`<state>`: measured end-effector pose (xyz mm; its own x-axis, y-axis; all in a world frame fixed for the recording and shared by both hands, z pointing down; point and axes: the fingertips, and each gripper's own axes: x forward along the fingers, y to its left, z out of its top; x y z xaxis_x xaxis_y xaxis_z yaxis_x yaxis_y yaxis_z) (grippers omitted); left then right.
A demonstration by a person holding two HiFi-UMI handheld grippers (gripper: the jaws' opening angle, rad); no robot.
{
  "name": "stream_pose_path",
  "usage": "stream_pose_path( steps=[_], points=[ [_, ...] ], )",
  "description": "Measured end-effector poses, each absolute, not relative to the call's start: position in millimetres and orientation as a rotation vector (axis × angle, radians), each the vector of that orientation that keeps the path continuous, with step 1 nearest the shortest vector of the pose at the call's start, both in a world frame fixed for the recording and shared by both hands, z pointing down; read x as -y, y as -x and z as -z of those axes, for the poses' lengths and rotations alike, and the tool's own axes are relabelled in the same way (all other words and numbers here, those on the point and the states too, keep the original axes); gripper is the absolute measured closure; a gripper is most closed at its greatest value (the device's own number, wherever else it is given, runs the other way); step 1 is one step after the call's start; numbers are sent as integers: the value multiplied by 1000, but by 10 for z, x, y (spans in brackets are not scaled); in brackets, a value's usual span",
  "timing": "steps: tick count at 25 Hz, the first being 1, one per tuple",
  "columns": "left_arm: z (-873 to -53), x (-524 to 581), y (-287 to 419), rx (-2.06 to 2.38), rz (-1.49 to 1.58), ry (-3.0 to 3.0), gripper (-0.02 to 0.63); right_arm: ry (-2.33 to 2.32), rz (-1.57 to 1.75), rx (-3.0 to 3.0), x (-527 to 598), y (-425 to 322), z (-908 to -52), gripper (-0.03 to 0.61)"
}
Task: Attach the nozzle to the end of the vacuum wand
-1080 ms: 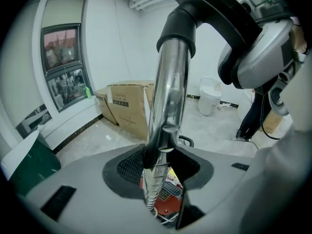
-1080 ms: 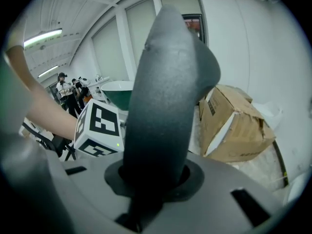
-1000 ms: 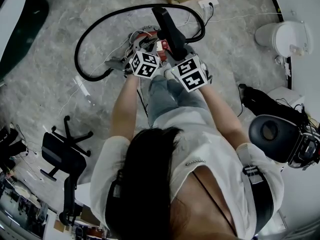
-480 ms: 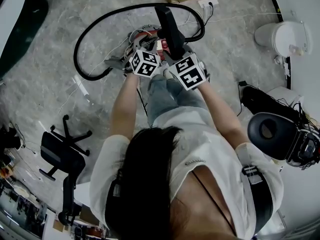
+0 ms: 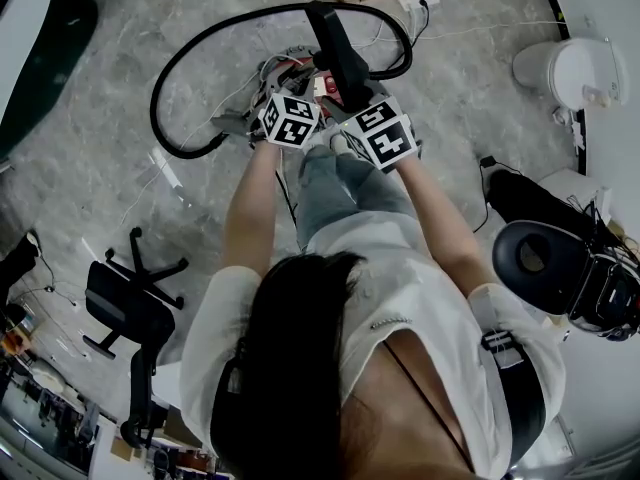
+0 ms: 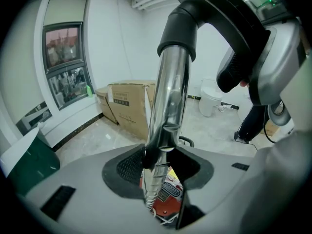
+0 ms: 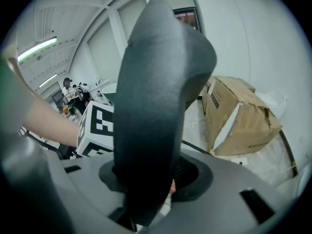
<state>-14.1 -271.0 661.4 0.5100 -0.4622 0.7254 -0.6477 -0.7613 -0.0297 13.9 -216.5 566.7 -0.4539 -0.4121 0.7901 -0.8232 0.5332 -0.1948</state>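
My right tool (image 7: 155, 182) has just been opening its jaws. The black nozzle (image 7: 158, 91) stands between them, and on one side I now see a narrow gap between it and the pad. In the head view the marker cube (image 5: 385, 136) of this tool has turned a little compared with one second ago.

Left gripper (image 6: 158, 179): clamped on the vacuum wand (image 6: 171, 101).
Right gripper (image 7: 146, 182): jaws had just been opening, nozzle (image 7: 156, 91) between them.
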Motion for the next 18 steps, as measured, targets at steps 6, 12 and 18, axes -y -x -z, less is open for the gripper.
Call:
stream_pose_path(
  steps=[6, 12, 18],
  points=[
    [-6608, 2701, 144, 959, -1088, -2497, 454, -1031, -821, 2135, 2183, -197, -5603, 293],
    [-6631, 2704, 131, 961, -1089, -2492, 455, -1108, -929, 2215, 2284, -276, -5498, 238],
    [-6598, 2664, 65, 920, -1066, -2490, 418, -1104, -967, 2310, 2322, -347, -5344, 212]
  ],
)
